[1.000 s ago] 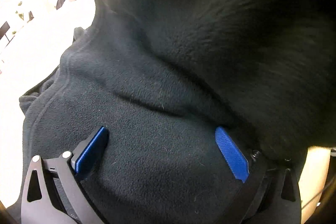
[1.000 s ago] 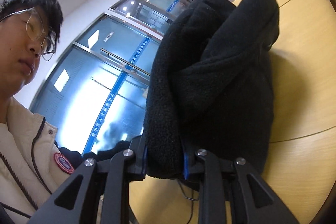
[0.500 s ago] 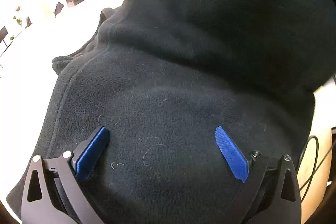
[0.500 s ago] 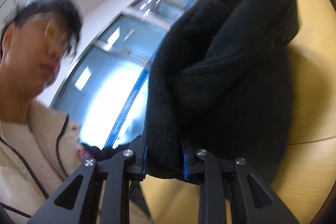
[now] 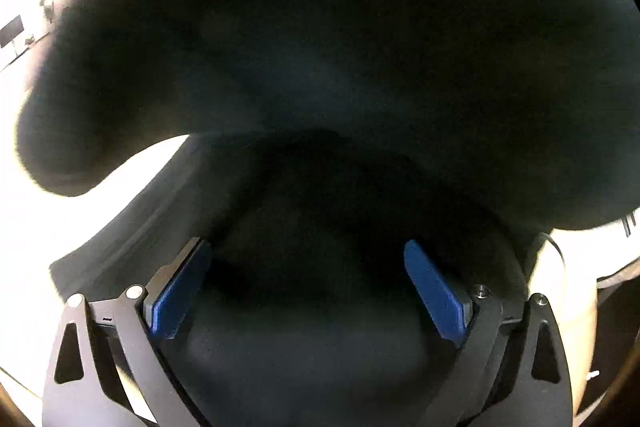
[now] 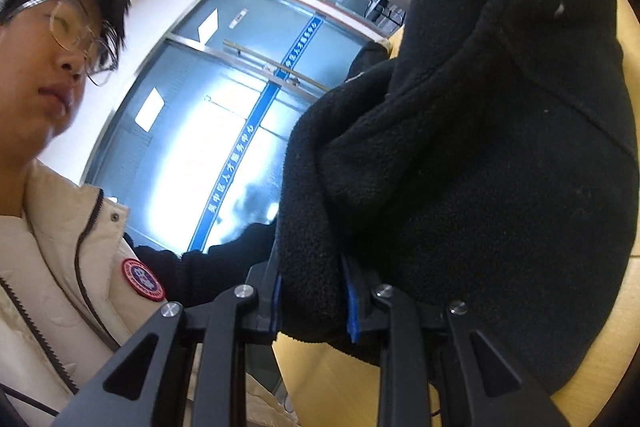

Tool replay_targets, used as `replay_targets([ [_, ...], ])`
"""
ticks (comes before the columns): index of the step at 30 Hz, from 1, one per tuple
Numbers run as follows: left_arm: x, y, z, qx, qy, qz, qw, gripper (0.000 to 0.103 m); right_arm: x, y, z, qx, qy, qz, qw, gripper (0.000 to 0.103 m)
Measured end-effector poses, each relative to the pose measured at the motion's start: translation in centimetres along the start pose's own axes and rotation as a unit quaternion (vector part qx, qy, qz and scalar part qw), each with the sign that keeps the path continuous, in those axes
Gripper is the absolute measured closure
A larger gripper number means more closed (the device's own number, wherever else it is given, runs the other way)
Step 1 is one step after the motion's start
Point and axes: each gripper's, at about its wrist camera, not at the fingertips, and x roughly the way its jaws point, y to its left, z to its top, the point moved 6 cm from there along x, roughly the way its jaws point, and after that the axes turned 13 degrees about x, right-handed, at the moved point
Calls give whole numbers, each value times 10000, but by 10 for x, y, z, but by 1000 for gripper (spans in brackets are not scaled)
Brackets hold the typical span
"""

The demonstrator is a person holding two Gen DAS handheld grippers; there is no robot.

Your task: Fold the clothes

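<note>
Fleece garment (image 5: 320, 67), black and thick, fills nearly the whole left wrist view: a heavy fold hangs across from nine to three o'clock, blurred and dark, and more of the cloth lies under the left claw (image 5: 304, 291). That claw stands wide apart, its blue pads (image 5: 178, 293) at seven and five o'clock with fleece between them but nothing pinched. To fold well from here, I judge it should sink onto a single edge or seam before closing, not a bunched handful, which would drag extra layers along.

In the right wrist view the person (image 6: 60, 75) in a cream jacket sits at nine o'clock, glass doors (image 6: 224, 131) behind. The right claw (image 6: 314, 301), at six o'clock, is clamped on a thick roll of the fleece garment (image 6: 480, 167), which rises toward one o'clock above the pale wooden worktop (image 6: 344, 391). This grip looks deep and firm; holding it level with the left side should help the fold land square. Fleece is bulky and springy, so I expect it wants pressing flat once laid down.
</note>
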Motion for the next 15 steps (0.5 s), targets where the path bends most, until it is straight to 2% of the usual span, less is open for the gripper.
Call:
replay_targets([
  [3,-76,1,-16,-391,-278,302,9984,5,25,1,4,-103,175,-111,9997,78],
  [7,-203,-18,-21,-603,-676,1085,9900,3,72,-3,0,-230,461,-377,9980,78],
  [9,-238,11,4,-621,-767,1392,9853,2,95,-4,-3,-372,578,-614,9957,78],
  [12,-320,9,17,-821,-910,1970,9727,2,128,-3,-10,-947,847,-1292,9834,78],
  [15,-397,10,28,-1121,-1019,2515,9559,2,155,-5,-17,-1239,1041,-1696,9721,78],
])
